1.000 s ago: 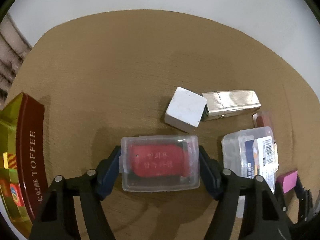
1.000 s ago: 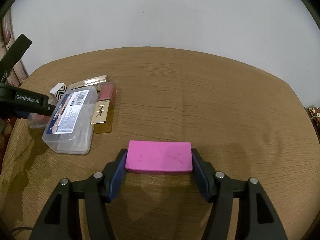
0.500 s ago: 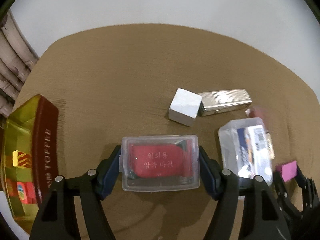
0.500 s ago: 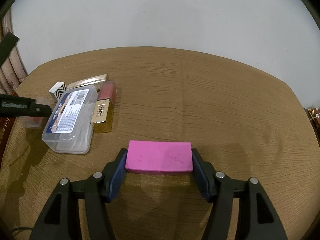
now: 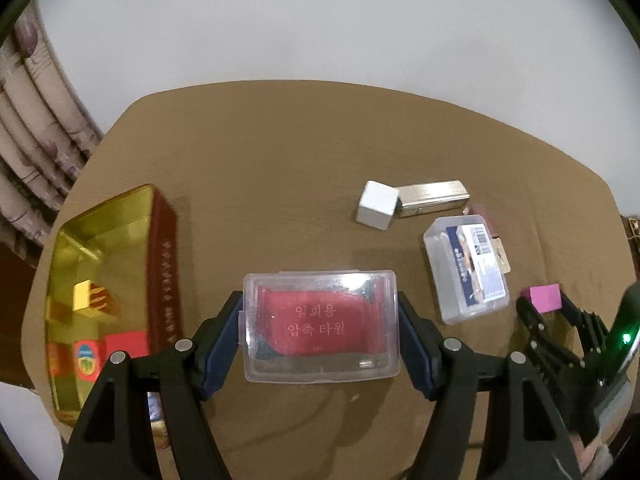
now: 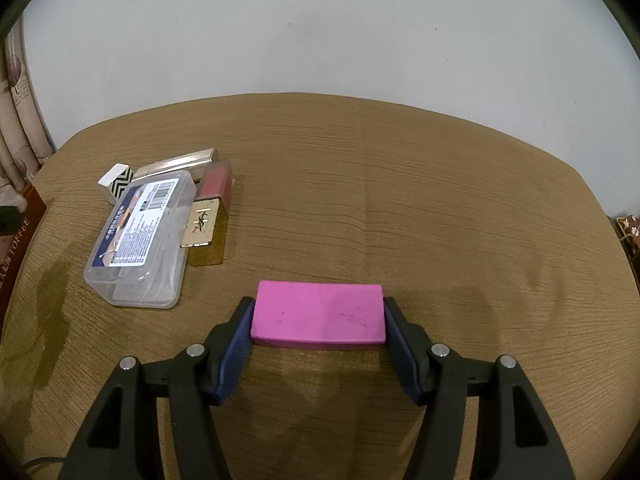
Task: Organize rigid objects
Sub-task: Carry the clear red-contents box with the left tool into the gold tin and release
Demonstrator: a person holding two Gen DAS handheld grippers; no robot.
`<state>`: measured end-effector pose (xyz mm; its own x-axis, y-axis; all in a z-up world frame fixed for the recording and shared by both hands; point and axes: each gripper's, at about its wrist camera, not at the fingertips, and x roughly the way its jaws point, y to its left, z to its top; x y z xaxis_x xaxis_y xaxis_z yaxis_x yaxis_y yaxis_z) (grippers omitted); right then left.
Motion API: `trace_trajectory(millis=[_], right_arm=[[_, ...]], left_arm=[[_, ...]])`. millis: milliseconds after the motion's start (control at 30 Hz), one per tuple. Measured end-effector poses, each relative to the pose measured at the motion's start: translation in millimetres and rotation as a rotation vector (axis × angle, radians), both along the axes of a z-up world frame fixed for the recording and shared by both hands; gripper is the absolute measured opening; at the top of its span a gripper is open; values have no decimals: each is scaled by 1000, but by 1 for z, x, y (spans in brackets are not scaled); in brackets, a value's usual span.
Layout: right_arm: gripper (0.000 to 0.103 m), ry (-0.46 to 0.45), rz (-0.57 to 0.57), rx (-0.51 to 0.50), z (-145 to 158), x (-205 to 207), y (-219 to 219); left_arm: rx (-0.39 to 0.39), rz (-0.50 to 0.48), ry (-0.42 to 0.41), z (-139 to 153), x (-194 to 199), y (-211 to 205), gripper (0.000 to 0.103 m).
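With a few small items already in the gold tin, the left gripper clamps a clear box right of it, while the right gripper clamps a pink block farther right, other pieces unsorted.

Two clear boxes, one pink block.

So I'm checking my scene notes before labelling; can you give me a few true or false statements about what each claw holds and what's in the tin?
1. The left claw is shut on the clear case with the red packet. True.
2. The right claw holds nothing. False: it grips the pink block.
3. The gold tin holds nothing. False: small boxes lie inside.
4. The white cube touches the gold ribbed case. True.
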<state>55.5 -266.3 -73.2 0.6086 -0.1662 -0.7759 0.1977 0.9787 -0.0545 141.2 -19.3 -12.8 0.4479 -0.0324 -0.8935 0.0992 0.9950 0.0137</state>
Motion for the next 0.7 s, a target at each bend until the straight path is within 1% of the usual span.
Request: trace_trajectory(millis=[133, 300, 367, 433, 567, 700], right_arm=[[64, 0, 0, 1, 0, 0, 0], [64, 0, 0, 1, 0, 0, 0], [64, 0, 0, 1, 0, 0, 0], [64, 0, -1, 1, 0, 0, 0], [64, 0, -1, 1, 0, 0, 0], [64, 0, -1, 1, 0, 1, 0]], left_arm=[[-21, 28, -5, 11, -2, 22, 67], [-17, 61, -20, 26, -11, 47, 67], [-30, 70, -14, 30, -14, 59, 67], [-40, 98, -21, 35, -17, 76, 67], [15, 146, -46, 41, -19, 108, 67], [30, 208, -52, 41, -21, 147, 67]])
